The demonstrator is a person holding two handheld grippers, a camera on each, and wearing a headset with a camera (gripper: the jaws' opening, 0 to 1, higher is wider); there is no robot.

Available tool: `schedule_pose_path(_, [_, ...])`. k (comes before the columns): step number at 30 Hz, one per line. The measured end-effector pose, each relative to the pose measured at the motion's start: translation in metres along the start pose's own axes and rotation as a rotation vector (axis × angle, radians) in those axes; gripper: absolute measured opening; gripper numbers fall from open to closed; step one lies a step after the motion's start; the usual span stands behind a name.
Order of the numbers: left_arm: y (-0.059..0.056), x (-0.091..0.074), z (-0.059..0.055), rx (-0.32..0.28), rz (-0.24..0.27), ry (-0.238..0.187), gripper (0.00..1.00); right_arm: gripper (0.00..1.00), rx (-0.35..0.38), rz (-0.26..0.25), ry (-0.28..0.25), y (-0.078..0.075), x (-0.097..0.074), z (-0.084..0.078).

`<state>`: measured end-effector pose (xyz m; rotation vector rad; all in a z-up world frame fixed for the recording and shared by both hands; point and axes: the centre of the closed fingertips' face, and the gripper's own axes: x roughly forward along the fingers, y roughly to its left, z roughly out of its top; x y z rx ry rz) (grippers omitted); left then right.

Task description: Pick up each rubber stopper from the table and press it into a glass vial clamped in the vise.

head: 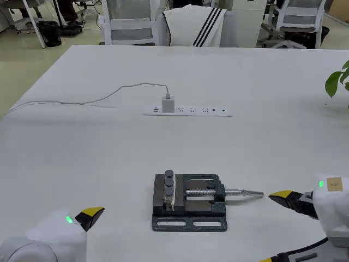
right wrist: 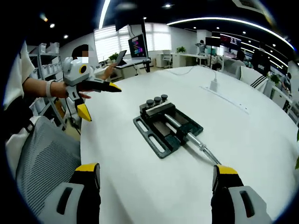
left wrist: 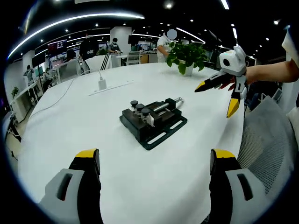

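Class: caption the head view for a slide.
Vise clamping three stoppered vials, left gripper and right gripper open alongside.

Ahead of the left gripper (left wrist: 154,156), white with yellow-tipped black jaws, a black vise (left wrist: 152,122) holds dark grey stoppers (left wrist: 139,107) on the white table (left wrist: 70,135). Beyond is a white, black-striped jacket (head: 193,24).

The left tool (left wrist: 154,156) stands wide open before the vise (left wrist: 161,128), which seemingly clamps three stoppered vials (left wrist: 141,111).

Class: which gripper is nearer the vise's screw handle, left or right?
Right. The right gripper has one jaw tip just past the free end of the screw handle, not touching. The left gripper hangs off the opposite side of the vise, farther away.
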<state>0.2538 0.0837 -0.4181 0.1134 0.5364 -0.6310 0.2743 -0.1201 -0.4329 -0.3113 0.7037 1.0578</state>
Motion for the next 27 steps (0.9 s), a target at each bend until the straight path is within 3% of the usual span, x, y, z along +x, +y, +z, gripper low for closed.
schedule_pose_path(11, [0.002,-0.002,-0.004,-0.009,0.008,0.007,0.98,0.99,0.053,-0.053,-0.029,-0.010,-0.016,-0.012])
schedule_pose_path(22, [0.005,-0.005,-0.011,-0.021,0.019,0.020,0.98,0.99,0.079,-0.037,-0.029,0.001,-0.005,-0.019])
schedule_pose_path(27, [0.003,-0.005,-0.010,-0.010,0.024,0.027,0.99,0.99,0.148,-0.033,-0.117,0.009,0.002,-0.004])
